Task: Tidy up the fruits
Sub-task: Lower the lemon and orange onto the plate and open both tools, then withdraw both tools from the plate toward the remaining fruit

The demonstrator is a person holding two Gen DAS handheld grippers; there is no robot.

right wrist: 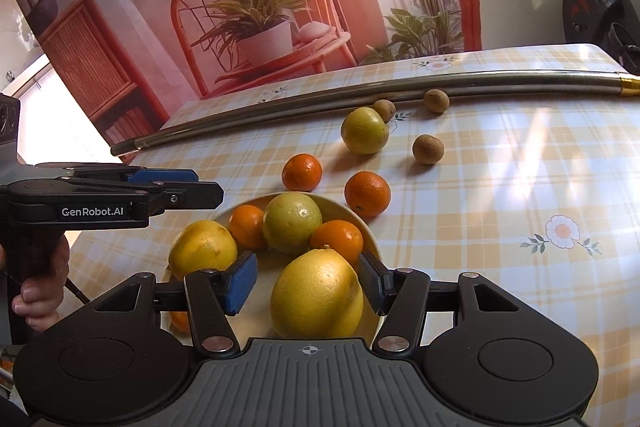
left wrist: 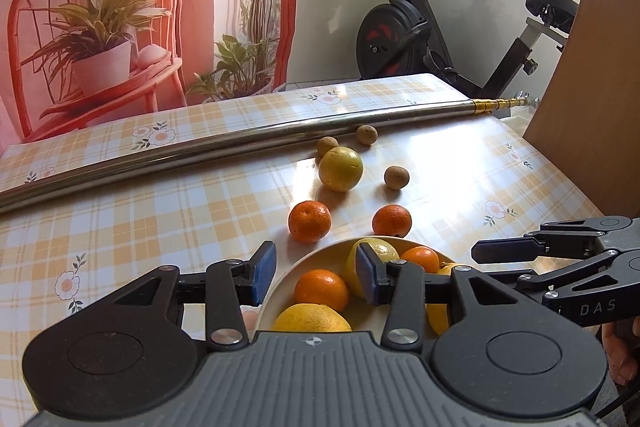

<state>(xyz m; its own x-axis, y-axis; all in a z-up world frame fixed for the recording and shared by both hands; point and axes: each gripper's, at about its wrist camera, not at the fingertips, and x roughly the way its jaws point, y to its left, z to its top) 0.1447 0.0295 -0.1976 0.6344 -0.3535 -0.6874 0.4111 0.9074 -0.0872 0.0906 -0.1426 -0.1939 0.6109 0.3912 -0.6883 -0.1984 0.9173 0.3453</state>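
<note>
A cream bowl [right wrist: 370, 231] on the checked tablecloth holds several oranges and yellow citrus fruits. My right gripper [right wrist: 306, 283] hangs over its near side, open, with a large yellow fruit [right wrist: 316, 295] between the pads. The right pad is at the fruit's edge and the left pad stands clear of it. My left gripper [left wrist: 316, 275] is open over the bowl's left rim [left wrist: 298, 261], holding nothing. Beyond the bowl lie two oranges [left wrist: 310, 221] [left wrist: 392, 221], a yellow-green fruit [left wrist: 340, 169] and three small brown fruits [left wrist: 396, 177].
A long metal pole [left wrist: 240, 143] lies across the table behind the loose fruit. An exercise bike [left wrist: 420, 31] stands past the far edge, and a wooden panel [left wrist: 592, 47] rises at the right. A printed backdrop of a chair and plants hangs behind the table.
</note>
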